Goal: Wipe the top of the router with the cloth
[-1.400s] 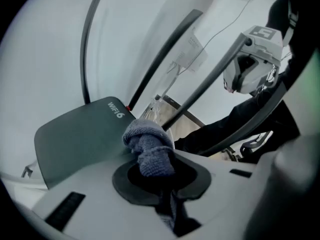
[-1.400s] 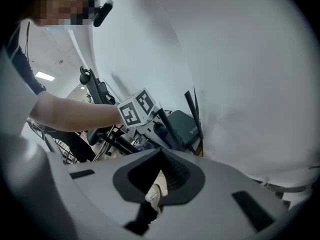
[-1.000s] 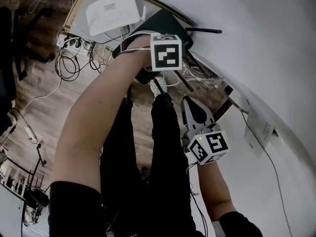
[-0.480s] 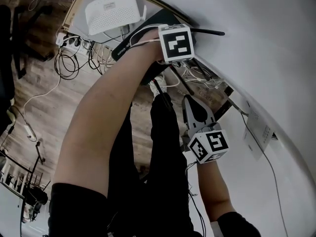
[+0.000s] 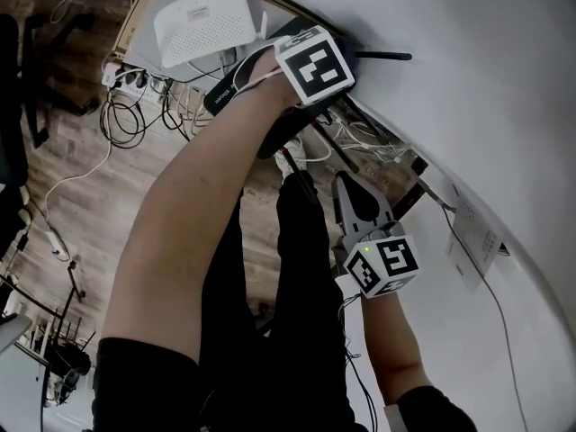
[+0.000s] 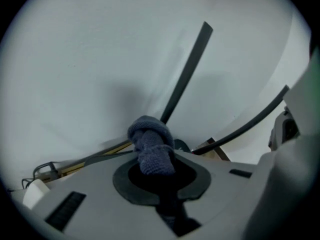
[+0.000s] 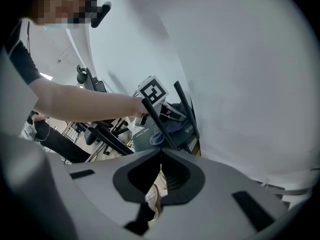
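While my left gripper [image 6: 156,173] pinches the blue-grey cloth [image 6: 150,146] against the black router [image 7: 145,137] at twelve o'clock in the head view, I judge wiping under way, the share left unclear; my right gripper [image 7: 160,156] hangs at five o'clock, jaws pressed together and empty; no container shows.

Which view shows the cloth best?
Left gripper view: the cloth sits centre frame, bunched between the left gripper's shut jaws. The right gripper view shows it small and distant, at the router. In the head view it is hidden behind the arm.
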Demonstrator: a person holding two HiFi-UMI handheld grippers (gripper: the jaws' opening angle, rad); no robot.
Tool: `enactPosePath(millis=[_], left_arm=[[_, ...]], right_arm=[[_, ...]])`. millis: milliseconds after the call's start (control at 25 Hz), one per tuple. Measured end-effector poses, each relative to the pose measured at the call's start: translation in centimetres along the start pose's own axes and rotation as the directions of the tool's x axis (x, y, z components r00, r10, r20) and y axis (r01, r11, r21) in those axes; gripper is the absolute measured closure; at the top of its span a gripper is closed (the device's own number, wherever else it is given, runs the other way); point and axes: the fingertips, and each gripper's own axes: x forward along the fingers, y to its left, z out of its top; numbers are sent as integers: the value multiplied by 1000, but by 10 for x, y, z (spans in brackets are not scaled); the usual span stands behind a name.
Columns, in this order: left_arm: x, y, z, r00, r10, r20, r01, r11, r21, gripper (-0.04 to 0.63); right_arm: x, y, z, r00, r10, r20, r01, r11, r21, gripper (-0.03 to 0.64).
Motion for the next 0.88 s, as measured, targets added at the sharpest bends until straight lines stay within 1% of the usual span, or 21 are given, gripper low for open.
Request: enactPosePath(millis=[80,160,200,320,400,480,520,600,760,880], left_arm=[[-7,17,-2,999,50,-2,-50,998,-25,552],[-13,30,-5,995,94,-24,-95,995,-44,552],[-16,36,-7,991,131,-39,-133,990,-45,551],[-27,55,-11,964,257,-63,-261,963,-71,551],[-30,59,-12,946,319,-61,-324,942,-92,551],[-32,61,-12,927,369,-61,-373,925,-74,551],[-32,61,-12,921,384,-63,-387,920,-64,551],[-33,61,-14,919,388,-68,-393,917,-70,551],[-40,58,-27,924,378,-60,-382,915,-131,551],[-47,52,-39,923,383,-47,-386,910,-155,551]], right_arm=[[3,2,-2,1000,6,-1,-6,1000,1,615],[4,2,-6,1000,9,-9,-9,1000,2,615],[4,3,-7,1000,11,-13,-11,1000,2,615],[3,3,-8,1000,16,-18,-16,1000,-3,615],[2,2,-7,1000,15,-15,-15,1000,-6,615],[2,0,-5,1000,12,-9,-12,1000,-9,615],[2,-1,-4,1000,10,-6,-10,1000,-11,615],[2,-2,-4,1000,7,-2,-7,1000,-13,615],[-1,-2,-7,1000,6,-2,-6,1000,-10,615],[-2,1,-10,1000,13,-4,-13,1000,-12,615]])
